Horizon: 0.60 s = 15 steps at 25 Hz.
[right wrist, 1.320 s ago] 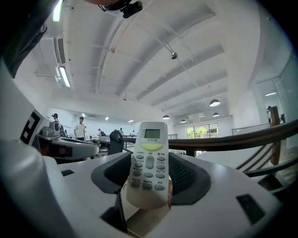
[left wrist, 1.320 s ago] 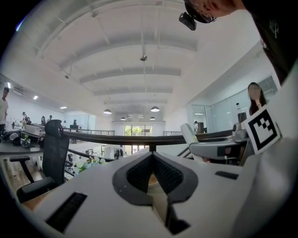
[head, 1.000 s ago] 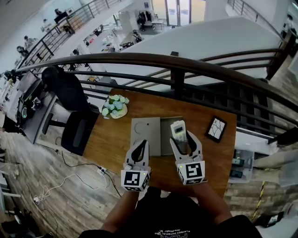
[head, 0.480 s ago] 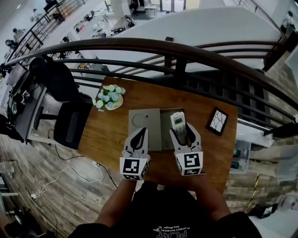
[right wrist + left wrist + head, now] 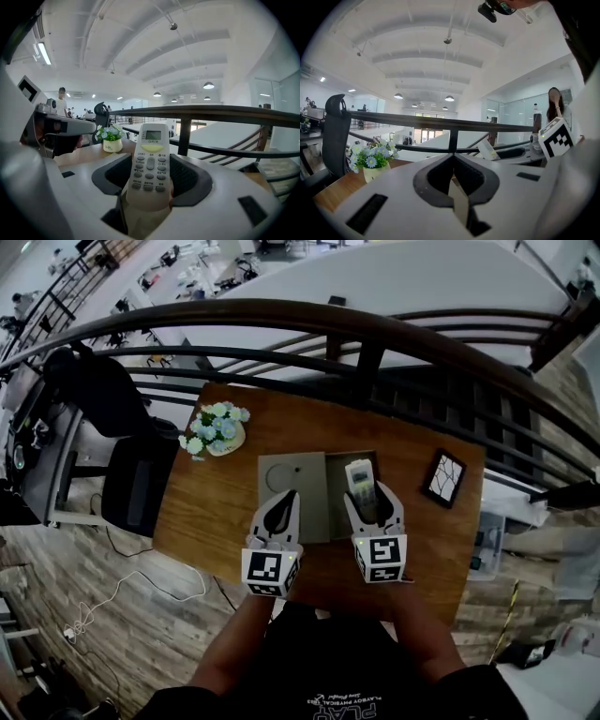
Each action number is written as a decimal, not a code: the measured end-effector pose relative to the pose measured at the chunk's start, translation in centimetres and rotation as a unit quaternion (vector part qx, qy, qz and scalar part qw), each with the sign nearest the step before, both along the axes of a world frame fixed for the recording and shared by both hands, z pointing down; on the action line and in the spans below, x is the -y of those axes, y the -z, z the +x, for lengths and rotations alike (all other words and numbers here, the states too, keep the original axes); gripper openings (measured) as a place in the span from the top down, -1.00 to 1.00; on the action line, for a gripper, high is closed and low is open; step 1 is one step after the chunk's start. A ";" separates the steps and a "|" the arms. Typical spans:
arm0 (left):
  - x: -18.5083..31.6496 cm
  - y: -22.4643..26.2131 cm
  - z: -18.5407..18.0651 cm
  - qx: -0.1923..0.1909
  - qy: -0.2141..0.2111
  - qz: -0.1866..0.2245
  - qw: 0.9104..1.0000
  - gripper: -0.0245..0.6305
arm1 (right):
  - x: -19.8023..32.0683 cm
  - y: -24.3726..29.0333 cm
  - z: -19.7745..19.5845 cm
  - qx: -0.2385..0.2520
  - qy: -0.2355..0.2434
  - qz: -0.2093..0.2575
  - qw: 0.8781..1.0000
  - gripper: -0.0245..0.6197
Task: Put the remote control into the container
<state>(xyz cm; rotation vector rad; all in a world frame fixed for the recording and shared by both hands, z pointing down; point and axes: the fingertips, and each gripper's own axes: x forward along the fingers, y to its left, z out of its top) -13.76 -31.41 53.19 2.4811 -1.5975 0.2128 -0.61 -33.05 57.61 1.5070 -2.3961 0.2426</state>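
Wooden worktop [image 5: 216, 512] hard against a dark railing [image 5: 281, 320]; black office chair [image 5: 131, 493] off its left edge. Mid-worktop: open gray container [image 5: 335, 507], with a flat gray panel [image 5: 292, 486] lying against its left side. Flower pot [image 5: 214, 427] near the far-left corner. Small dark picture frame [image 5: 443, 478] toward the right edge.

Left gripper [image 5: 281, 507] over the panel's near edge, jaws pressed together, nothing between them.

Right gripper [image 5: 373, 507] over the container, pinching the white remote control [image 5: 359, 479] by its lower end. Buttons face up, display end [image 5: 152, 135] points toward the railing. Cannot tell whether the remote touches the container floor.
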 end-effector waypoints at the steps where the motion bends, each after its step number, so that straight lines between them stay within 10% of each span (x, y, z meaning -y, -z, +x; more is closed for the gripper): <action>1: 0.2 -0.3 0.0 -0.001 -0.001 -0.003 1.000 0.91 | 0.1 -0.4 0.0 -0.002 -0.002 -0.005 1.000 0.10; 15: 1.7 -4.1 -0.8 0.009 -0.014 -0.039 0.999 0.91 | 1.6 -6.1 -0.6 -0.027 -0.021 -0.072 0.997 0.10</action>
